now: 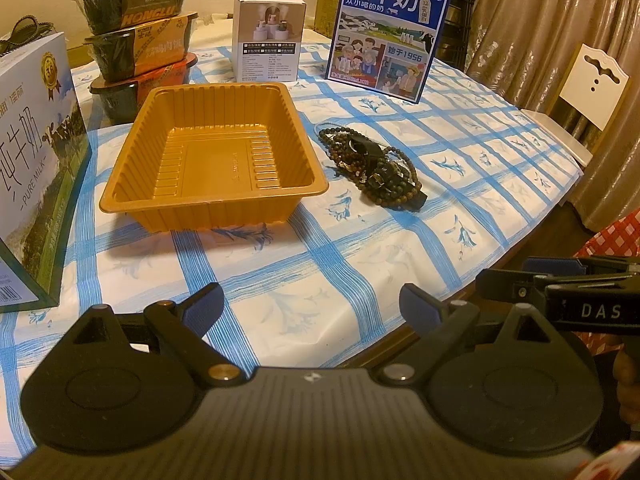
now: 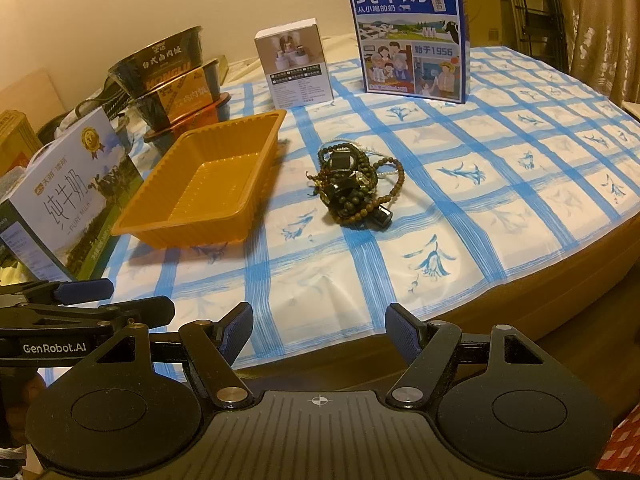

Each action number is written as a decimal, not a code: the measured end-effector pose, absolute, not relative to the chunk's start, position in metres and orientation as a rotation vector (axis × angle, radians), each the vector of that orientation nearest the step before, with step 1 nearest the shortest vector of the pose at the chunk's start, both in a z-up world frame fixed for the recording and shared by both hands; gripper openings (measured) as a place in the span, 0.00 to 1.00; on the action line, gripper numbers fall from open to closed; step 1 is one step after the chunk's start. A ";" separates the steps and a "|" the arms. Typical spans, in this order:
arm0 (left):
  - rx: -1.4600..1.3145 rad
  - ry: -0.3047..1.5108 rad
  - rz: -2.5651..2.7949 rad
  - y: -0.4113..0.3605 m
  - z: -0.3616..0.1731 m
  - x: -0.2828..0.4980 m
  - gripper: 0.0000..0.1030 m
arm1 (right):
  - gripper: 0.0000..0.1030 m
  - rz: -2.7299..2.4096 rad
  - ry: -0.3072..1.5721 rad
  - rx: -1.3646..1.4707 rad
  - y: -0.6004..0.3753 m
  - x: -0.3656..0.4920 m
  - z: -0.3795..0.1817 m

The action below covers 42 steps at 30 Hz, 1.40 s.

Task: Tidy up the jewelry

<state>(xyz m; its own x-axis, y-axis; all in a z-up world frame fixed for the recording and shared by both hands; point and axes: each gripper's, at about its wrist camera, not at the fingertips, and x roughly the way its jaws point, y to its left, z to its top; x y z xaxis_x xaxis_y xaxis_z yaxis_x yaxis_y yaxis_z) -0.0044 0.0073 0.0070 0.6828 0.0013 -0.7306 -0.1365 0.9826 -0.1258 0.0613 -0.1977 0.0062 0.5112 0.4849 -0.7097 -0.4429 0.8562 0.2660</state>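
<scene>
A tangled pile of dark bead bracelets and necklaces (image 1: 370, 166) (image 2: 354, 182) lies on the blue-checked tablecloth, just right of an orange plastic tray (image 1: 212, 152) (image 2: 208, 180). Nothing lies in the tray. My left gripper (image 1: 314, 300) is open and hovers over the near table edge, well short of the tray and beads. The right gripper (image 2: 320, 330) is also open, near the table's front edge, facing the bead pile from a distance. Each gripper shows at the side of the other's view, the right gripper (image 1: 560, 292) and the left gripper (image 2: 80, 300).
A white-green milk carton (image 1: 32, 168) (image 2: 68, 196) stands left of the tray. Stacked black food bowls (image 1: 136, 28) (image 2: 172, 80), a small white box (image 1: 268, 38) (image 2: 296, 66) and a blue milk box (image 1: 386, 34) (image 2: 408, 36) line the back. A chair (image 1: 588, 92) stands at the right.
</scene>
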 end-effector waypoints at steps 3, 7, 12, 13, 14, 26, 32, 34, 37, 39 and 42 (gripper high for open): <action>-0.177 0.816 0.079 0.006 0.005 -0.004 0.91 | 0.71 0.558 0.872 0.052 -0.197 0.062 0.006; -0.176 0.817 0.079 0.006 0.006 -0.004 0.91 | 0.71 0.558 0.872 0.052 -0.196 0.061 0.007; -0.176 0.817 0.078 0.007 0.007 -0.004 0.91 | 0.71 0.557 0.873 0.051 -0.195 0.062 0.007; -0.176 0.816 0.078 0.006 0.006 -0.004 0.91 | 0.71 0.557 0.874 0.051 -0.195 0.062 0.008; -0.176 0.816 0.079 0.006 0.005 -0.004 0.91 | 0.71 0.557 0.873 0.052 -0.196 0.062 0.007; -0.179 0.817 0.079 0.010 0.007 -0.004 0.91 | 0.71 0.557 0.873 0.051 -0.195 0.063 0.005; -0.180 0.819 0.081 0.013 0.007 0.003 0.91 | 0.71 0.558 0.873 0.051 -0.195 0.063 0.005; -0.182 0.821 0.085 0.015 0.006 0.004 0.91 | 0.71 0.560 0.874 0.050 -0.191 0.064 0.008; -0.187 0.820 0.089 0.017 0.003 0.006 0.91 | 0.71 0.562 0.872 0.050 -0.190 0.066 0.008; -0.183 0.814 0.099 0.018 0.001 0.007 0.91 | 0.71 0.562 0.867 0.056 -0.189 0.069 0.005; -0.191 0.799 0.134 0.026 -0.001 0.009 0.91 | 0.71 0.566 0.851 0.061 -0.190 0.074 -0.003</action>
<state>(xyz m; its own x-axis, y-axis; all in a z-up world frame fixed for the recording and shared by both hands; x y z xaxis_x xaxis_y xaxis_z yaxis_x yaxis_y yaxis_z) 0.0085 0.0262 -0.0007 0.6907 0.0469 -0.7216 -0.1907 0.9744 -0.1191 0.0742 -0.1902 -0.0028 0.5219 0.4959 -0.6941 -0.4483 0.8517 0.2714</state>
